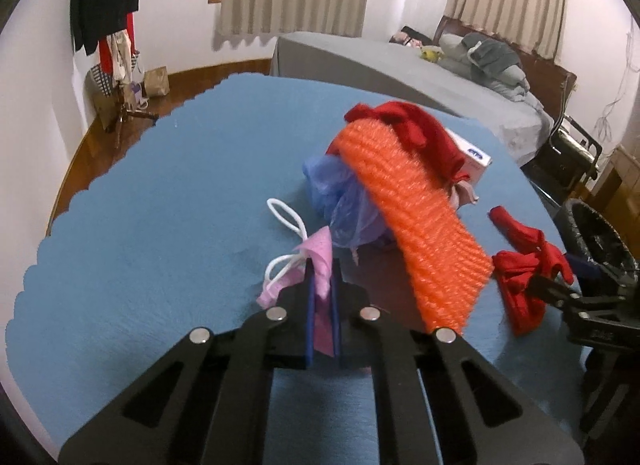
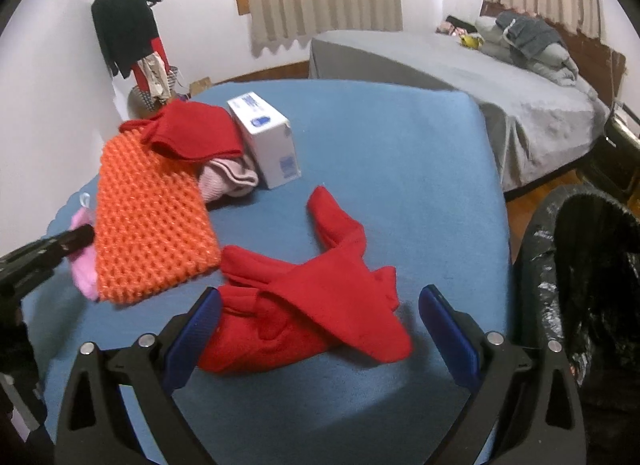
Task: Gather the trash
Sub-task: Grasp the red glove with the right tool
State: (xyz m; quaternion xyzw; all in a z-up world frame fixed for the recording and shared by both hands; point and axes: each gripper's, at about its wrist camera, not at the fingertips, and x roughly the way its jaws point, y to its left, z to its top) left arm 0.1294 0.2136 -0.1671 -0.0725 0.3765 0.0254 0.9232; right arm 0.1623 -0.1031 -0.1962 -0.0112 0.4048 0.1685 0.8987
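Blue table cloth (image 1: 140, 225) carries everything. Beside its edge stands the black-lined bin (image 2: 580, 265). Red garment (image 2: 304, 305) lies between the right gripper's (image 2: 320, 329) 2 wide-open fingers. Left gripper (image 1: 322, 305) pinches the pink mask (image 1: 316, 265) beside the orange knit (image 1: 420, 225).

1. The left gripper (image 1: 323, 297) is clamped on a pink face mask (image 1: 320, 265), white ear loops sticking out.
2. An orange knit cloth (image 1: 416, 217) drapes over a blue plastic bag (image 1: 340, 193) mid-table.
3. Red cloth (image 1: 524, 265) sits by the blue table's (image 1: 160, 225) right edge.
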